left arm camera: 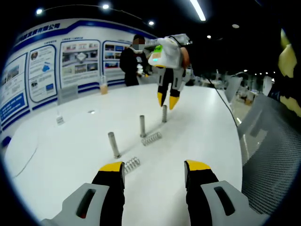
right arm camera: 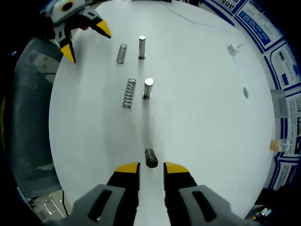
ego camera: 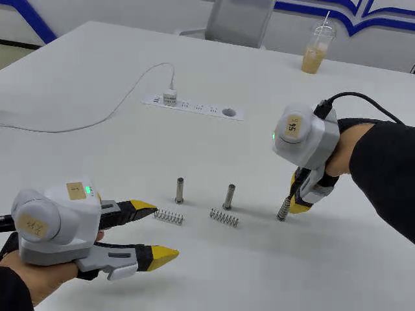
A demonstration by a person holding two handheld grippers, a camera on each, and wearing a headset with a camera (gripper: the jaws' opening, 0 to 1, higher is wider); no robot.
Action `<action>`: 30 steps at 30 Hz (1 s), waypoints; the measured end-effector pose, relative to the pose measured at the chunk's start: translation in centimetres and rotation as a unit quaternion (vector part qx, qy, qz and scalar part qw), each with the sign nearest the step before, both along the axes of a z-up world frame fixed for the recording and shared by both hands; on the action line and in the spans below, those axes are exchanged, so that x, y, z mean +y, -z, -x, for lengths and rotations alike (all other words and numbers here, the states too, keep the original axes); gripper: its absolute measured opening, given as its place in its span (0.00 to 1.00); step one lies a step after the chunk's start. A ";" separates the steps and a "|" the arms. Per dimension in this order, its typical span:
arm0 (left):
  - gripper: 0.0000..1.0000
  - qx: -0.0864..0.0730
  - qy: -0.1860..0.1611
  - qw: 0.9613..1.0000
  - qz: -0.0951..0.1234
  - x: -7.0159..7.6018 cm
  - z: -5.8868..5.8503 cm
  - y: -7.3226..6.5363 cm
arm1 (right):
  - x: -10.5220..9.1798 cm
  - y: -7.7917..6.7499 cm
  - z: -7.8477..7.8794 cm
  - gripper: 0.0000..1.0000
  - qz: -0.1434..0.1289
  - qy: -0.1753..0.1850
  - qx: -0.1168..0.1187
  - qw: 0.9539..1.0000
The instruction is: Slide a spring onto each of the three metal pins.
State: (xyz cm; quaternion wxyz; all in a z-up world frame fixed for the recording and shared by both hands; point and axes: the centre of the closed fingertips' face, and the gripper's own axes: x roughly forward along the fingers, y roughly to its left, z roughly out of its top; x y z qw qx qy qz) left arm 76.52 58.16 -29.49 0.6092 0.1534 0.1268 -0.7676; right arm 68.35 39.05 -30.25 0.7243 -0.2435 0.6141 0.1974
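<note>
Spring one is on its pin, two to go.
Sprung pin (right arm camera: pixel 151 158) stands just ahead of the right gripper (right arm camera: pixel 151 165), jaws narrowly apart and seemingly clear of the coil; the head view hides that gap. Next, I'd judge: left gripper (ego camera: pixel 155 231), jaws wide, takes the near spring (ego camera: pixel 168 217) at its 1 o'clock and tips it upright over the bare pin (ego camera: pixel 179 190).

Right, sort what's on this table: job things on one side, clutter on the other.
Job:
left pin
middle pin
right pin, with the fitted spring on it
left spring, loose
middle spring, loose
left gripper, open
right gripper, open

Lying about:
power strip
drink
chair
</note>
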 end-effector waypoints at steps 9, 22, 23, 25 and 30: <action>0.52 -0.002 0.002 1.000 0.000 -0.1 0.2 0.0 | 1.7 -1.0 -1.1 0.21 -0.007 -0.010 -0.029 0.999; 0.51 -0.001 0.001 1.000 0.002 -0.2 0.2 -0.2 | 5.8 0.7 -3.0 0.20 -0.068 -0.003 -0.058 0.996; 0.51 -0.001 0.001 1.000 0.002 -0.2 0.3 -0.2 | 6.2 0.9 -3.2 0.20 -0.076 0.000 -0.061 0.995; 0.51 -0.001 0.002 1.000 0.002 -0.3 0.3 -0.2 | 6.5 1.3 -3.3 0.20 -0.083 0.003 -0.065 0.994; 0.51 0.000 0.003 1.000 0.002 -0.4 0.5 -0.1 | 7.2 2.2 -3.7 0.19 -0.099 0.014 -0.074 0.992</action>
